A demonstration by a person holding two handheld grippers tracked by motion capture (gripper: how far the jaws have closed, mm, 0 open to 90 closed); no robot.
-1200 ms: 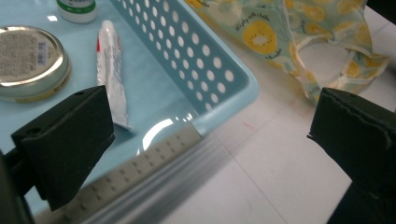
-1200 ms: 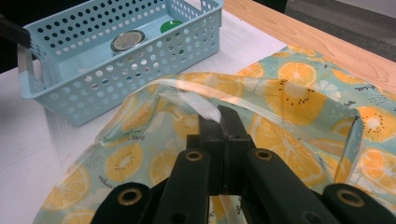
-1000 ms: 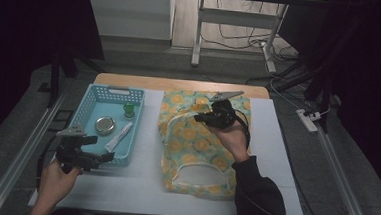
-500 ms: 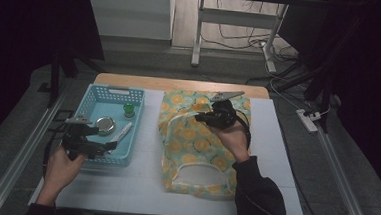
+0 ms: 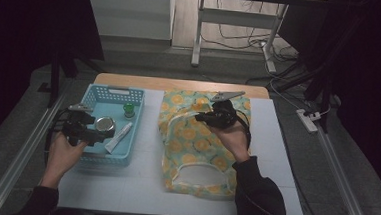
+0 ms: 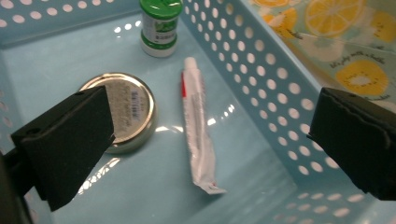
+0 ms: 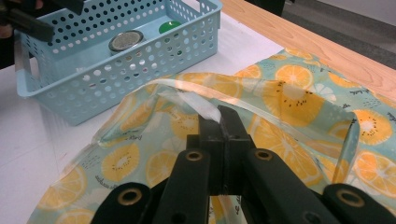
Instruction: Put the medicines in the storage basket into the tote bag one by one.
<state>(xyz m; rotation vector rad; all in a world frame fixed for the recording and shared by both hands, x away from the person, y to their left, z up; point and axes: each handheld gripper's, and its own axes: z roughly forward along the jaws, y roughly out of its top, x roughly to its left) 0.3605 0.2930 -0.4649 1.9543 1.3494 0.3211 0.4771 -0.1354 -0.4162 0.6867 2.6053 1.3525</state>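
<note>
The white tube [image 6: 198, 135] lies flat on the floor of the light blue perforated basket [image 5: 91, 99], between a round metal tin [image 6: 127, 109] and the basket's right wall, with a green-capped bottle [image 6: 160, 25] just beyond it. Since a second ago the left gripper [image 5: 90, 134] has been carried from the tabletop in front of the basket to above its near edge, and its fingers [image 6: 70, 140] are spread wide around the tin and tube, touching neither. A pick from the basket is judged to be next. The citrus-print bag [image 5: 196, 148] is held up by its clear handle [image 7: 198, 105], on which the right gripper [image 7: 219, 116] is clenched; it has kept its place. Everything rests on a white sheet [image 5: 275, 158] over a wooden tabletop [image 5: 180, 84]. Dark surroundings, a metal frame [image 5: 198, 33] and floor cables [image 5: 238, 38] are seen beyond.
</note>
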